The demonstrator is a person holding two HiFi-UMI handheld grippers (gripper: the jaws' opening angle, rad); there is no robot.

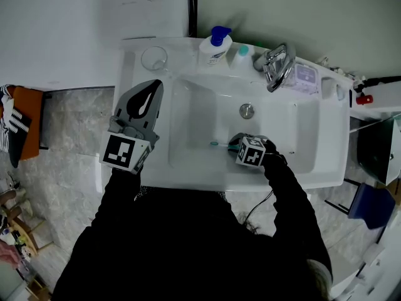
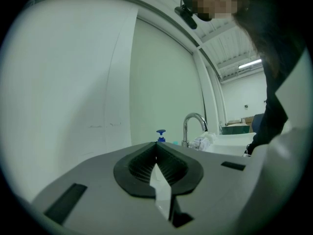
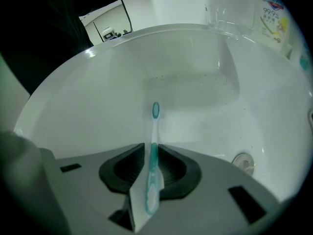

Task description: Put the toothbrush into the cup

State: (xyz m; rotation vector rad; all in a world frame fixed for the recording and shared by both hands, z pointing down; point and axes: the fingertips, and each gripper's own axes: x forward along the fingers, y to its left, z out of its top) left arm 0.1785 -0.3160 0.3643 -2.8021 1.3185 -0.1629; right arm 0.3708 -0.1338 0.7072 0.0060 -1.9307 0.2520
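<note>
The right claw (image 3: 153,146) (image 1: 234,144) points steeply down into the basin. Its two dark ribbed pads are closed on the handle of the toothbrush (image 3: 154,163) (image 1: 217,144), which runs straight out along the line of the jaws. The slim white neck and small teal head stick out past the tips, just above the basin floor. A black sleeve (image 1: 294,199) reaches down behind this claw, and its marker cube (image 1: 252,153) faces up.

There is one toothbrush, of smooth teal and white plastic. Beside the right claw, a little further into the bowl, sits one round metal drain (image 1: 247,110) (image 3: 243,161). The sink (image 1: 188,175) is one piece, glossy white, with rounded corners and a flat rim.

The left claw (image 1: 155,88) (image 2: 156,147) is held level over the rim on the sink's left side. Its grey, leaf-shaped jaws are pressed together with nothing between them. Just ahead of its tips, on the back corner of the rim, stands the single cup (image 1: 154,58) (image 3: 215,14). It is clear, round and upright, and well apart from the toothbrush.

Further along the back rim from the left claw stand one white pump bottle (image 1: 215,47) (image 2: 161,135) with a blue top and one curved chrome tap (image 1: 276,65) (image 2: 193,126).
</note>
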